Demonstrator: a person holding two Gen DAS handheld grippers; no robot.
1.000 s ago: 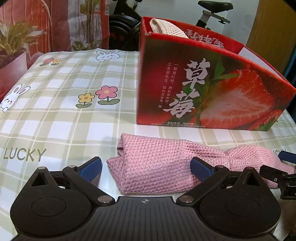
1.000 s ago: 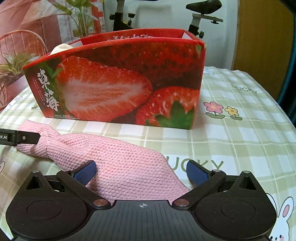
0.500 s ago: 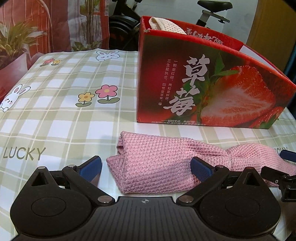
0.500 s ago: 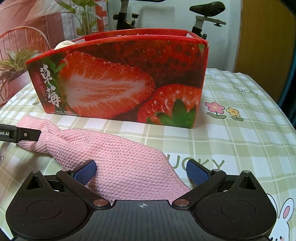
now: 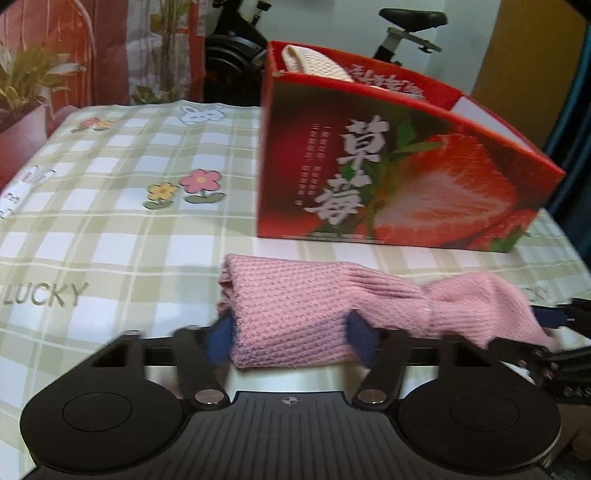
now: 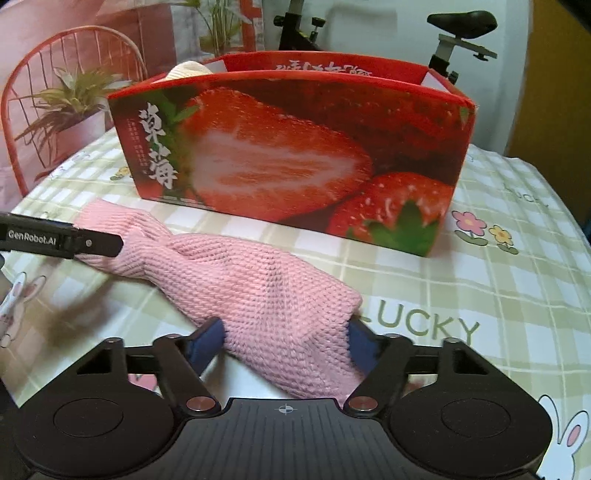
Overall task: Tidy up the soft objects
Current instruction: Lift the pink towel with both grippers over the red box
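Note:
A pink knitted cloth (image 5: 325, 306) lies stretched in front of the red strawberry box (image 5: 388, 177). My left gripper (image 5: 291, 336) is shut on its left end, blue pads pressing both sides. My right gripper (image 6: 284, 341) is shut on the cloth's right end (image 6: 280, 295). The cloth is lifted a little off the tablecloth between them. The left gripper's fingers (image 6: 74, 242) show at the far left of the right wrist view. A cream knitted cloth (image 5: 314, 66) pokes out of the box's left end, also seen in the right wrist view (image 6: 188, 70).
The table has a green checked cloth (image 5: 110, 221) with flowers, rabbits and the word LUCKY. The strawberry box (image 6: 295, 155) stands just beyond the pink cloth. A potted plant (image 6: 70, 107), a red wire chair and an exercise bike (image 6: 458, 33) stand behind the table.
Both grippers have gone from open to shut on the ends of the pink cloth. The cloth has bunched between the pads and risen slightly off the table.

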